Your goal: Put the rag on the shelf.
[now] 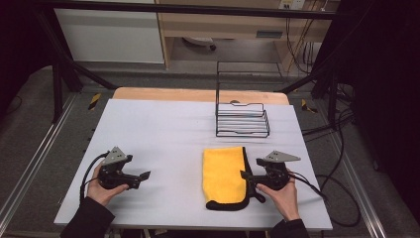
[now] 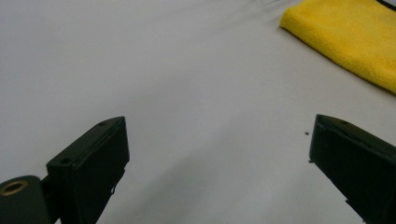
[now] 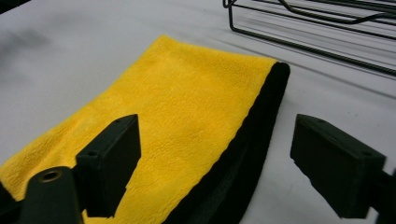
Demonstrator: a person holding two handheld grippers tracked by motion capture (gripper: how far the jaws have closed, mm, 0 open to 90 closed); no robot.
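Both grippers, left gripper (image 1: 144, 175) and right gripper (image 1: 244, 174), gape empty beside the yellow cloth (image 1: 224, 174), wire rack (image 1: 242, 119) beyond.

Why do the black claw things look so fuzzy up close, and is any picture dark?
In the left gripper view the near jaws look soft, while the yellow cloth farther off shows its nap. In the right gripper view the jaws are soft too, and the cloth's fluffy texture is sharper. In the high view the white table is evenly lit, but the room around it falls dark.
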